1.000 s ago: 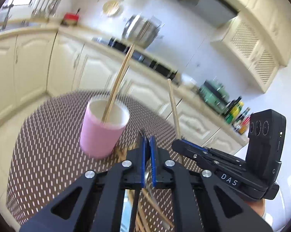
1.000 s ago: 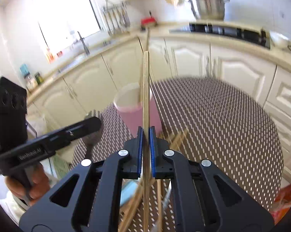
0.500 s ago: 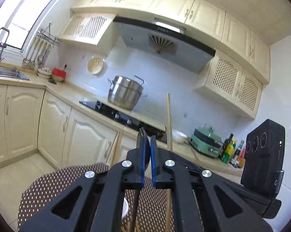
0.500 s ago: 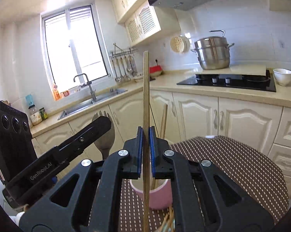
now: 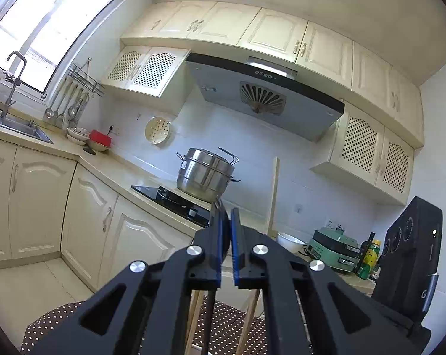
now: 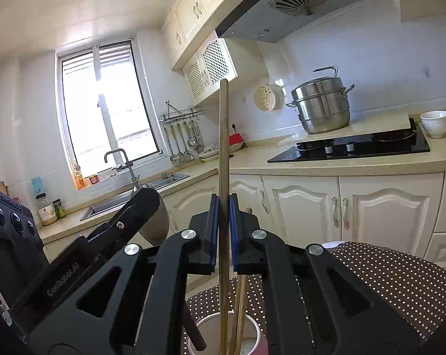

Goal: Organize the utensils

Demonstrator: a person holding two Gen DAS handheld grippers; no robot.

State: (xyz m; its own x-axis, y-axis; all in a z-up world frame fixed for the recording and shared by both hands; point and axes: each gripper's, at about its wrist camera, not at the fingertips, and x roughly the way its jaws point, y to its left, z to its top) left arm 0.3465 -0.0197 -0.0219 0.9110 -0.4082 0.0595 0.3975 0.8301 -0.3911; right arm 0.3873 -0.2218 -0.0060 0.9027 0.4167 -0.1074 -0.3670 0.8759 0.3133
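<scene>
My right gripper [image 6: 223, 204] is shut on a wooden chopstick [image 6: 223, 136] held upright, its lower end inside the pink cup [image 6: 249, 335] below, beside other chopsticks. My left gripper [image 5: 226, 216] is shut on a metal spoon: the bowl [image 6: 156, 222] shows in the right wrist view past the fingers, and the dark handle [image 5: 209, 310] hangs down. The right gripper's chopstick [image 5: 273, 195] shows upright in the left wrist view. Both grippers are tilted up, above the cup.
The cup stands on a round table with a brown dotted cloth [image 6: 394, 275]. Behind are cream cabinets [image 6: 385, 216], a counter with a black hob [image 6: 353, 148], a steel pot [image 6: 322, 106], a sink [image 6: 140, 195] and a white bowl [image 6: 434, 122].
Both grippers have tilted upward and risen, so the table and cup slid low or out of view. The right gripper's chopstick now reaches down into the cup.
</scene>
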